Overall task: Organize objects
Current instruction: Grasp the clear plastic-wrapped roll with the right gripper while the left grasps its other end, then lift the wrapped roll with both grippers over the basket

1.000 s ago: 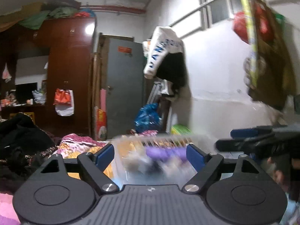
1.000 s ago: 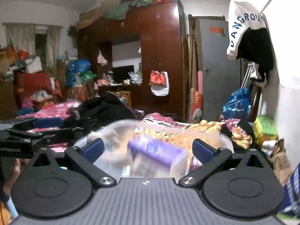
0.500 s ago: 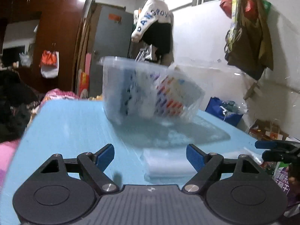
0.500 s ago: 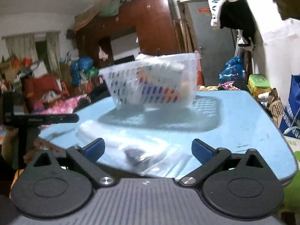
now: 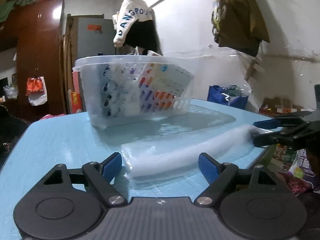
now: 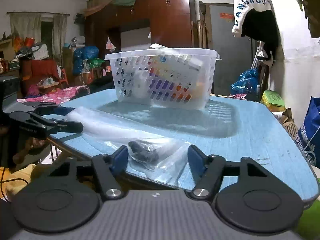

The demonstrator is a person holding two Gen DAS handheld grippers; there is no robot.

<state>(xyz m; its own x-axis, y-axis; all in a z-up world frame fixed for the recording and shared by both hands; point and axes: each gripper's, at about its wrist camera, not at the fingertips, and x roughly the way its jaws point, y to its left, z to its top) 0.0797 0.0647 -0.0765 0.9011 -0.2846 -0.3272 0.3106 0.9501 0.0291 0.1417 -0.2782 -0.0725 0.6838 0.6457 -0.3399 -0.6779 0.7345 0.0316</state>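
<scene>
A clear plastic basket [image 5: 132,92] [image 6: 164,78] full of boxes and packets stands on the light blue table [image 5: 60,140] [image 6: 250,136]. In front of it lies a clear plastic bag [image 5: 180,152] [image 6: 120,128] holding white foam and a dark object [image 6: 143,152]. My left gripper [image 5: 160,166] is open, low over the table, its jaws either side of the bag's end. My right gripper [image 6: 158,158] is open at the table's edge, jaws around the dark object's end of the bag. Each gripper shows in the other's view: the right [image 5: 280,130], the left [image 6: 50,120].
A white and black jacket [image 5: 136,26] hangs on the wall behind the basket. A brown wardrobe [image 6: 170,20] and a grey door [image 5: 94,38] stand behind. Bags and clutter surround the table, with a blue bag [image 6: 310,126] at its right side.
Both grippers have let go of the basket, which now stands on the table. They have dropped low and drawn back to the plastic bag in front of it.
</scene>
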